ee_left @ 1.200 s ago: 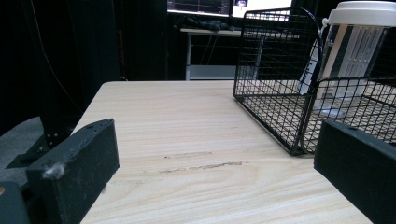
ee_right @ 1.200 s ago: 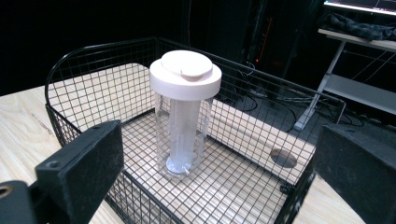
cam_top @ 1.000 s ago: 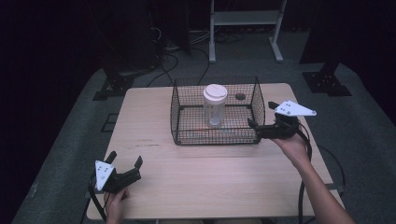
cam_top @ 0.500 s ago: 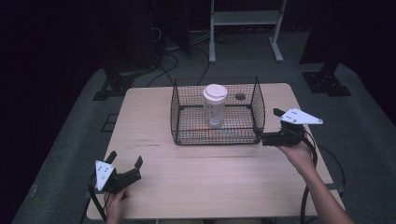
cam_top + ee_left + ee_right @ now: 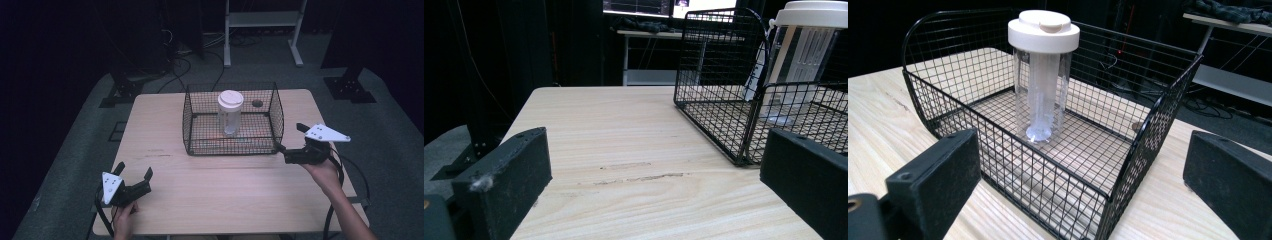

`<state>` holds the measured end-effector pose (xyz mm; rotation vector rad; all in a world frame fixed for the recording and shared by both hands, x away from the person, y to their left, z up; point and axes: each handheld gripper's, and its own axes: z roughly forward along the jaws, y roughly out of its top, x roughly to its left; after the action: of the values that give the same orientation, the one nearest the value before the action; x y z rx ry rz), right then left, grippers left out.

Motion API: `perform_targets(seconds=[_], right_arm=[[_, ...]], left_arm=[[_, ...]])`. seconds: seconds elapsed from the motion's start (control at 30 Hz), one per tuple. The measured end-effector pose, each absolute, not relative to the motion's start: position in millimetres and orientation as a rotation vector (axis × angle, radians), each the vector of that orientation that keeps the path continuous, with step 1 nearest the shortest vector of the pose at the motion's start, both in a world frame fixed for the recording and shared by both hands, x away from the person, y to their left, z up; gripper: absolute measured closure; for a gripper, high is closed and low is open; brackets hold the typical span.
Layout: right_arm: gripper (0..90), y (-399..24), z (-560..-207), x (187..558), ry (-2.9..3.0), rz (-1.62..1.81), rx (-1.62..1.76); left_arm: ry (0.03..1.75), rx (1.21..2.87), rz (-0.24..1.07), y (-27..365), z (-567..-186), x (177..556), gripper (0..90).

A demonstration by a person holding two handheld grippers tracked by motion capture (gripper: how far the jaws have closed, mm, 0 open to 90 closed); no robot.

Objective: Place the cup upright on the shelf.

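Right gripper (image 5: 287,151) jaws wide apart, holding nothing, just off the wire basket (image 5: 276,112) corner, clear white-lidded jar (image 5: 230,113) upright inside ahead of it, no legible label; left gripper (image 5: 134,176) also spread and empty, well away.

My basket (image 5: 233,142) is black wire in a fine square grid. The jar (image 5: 230,114) inside is clear with a white lid (image 5: 1043,29). The table (image 5: 165,125) is pale wood with light grain streaks and a few darker scuffs. My left gripper (image 5: 134,178) is black with a white-grey plate on top; my right gripper (image 5: 287,146) is black too, same pale plate. The floor (image 5: 75,150) is grey.
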<state>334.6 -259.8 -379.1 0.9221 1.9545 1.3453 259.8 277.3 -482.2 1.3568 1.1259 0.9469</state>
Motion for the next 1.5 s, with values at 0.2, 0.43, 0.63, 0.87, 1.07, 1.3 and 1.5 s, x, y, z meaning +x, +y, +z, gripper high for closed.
perform_targets(seconds=[0.2, 0.43, 0.63, 0.87, 1.07, 1.3, 1.5], right_arm=[[1.4, -265, -387, 329, 1.950, 1.344, 0.936], [1.4, -272, -396, 320, 1.953, 1.338, 0.951], [1.4, -277, -403, 314, 1.953, 1.336, 0.966], [1.4, -281, -413, 308, 1.956, 1.332, 0.986], [1.4, -284, -421, 304, 1.954, 1.337, 1.006], [1.4, -290, -427, 298, 1.944, 1.338, 1.017], [1.4, -292, -434, 291, 1.938, 1.335, 1.025]], left_arm=[[1.126, 1.360, 0.946, 278, -482, 260, 0.0], [1.126, 1.358, 0.947, 277, -482, 260, 0.0], [1.128, 1.358, 0.949, 277, -482, 260, 0.0], [1.126, 1.362, 0.950, 277, -482, 260, 0.0], [1.126, 1.363, 0.950, 277, -482, 260, 0.0], [1.125, 1.363, 0.952, 277, -482, 260, 0.0], [1.125, 1.364, 0.952, 277, -482, 260, 0.0]])
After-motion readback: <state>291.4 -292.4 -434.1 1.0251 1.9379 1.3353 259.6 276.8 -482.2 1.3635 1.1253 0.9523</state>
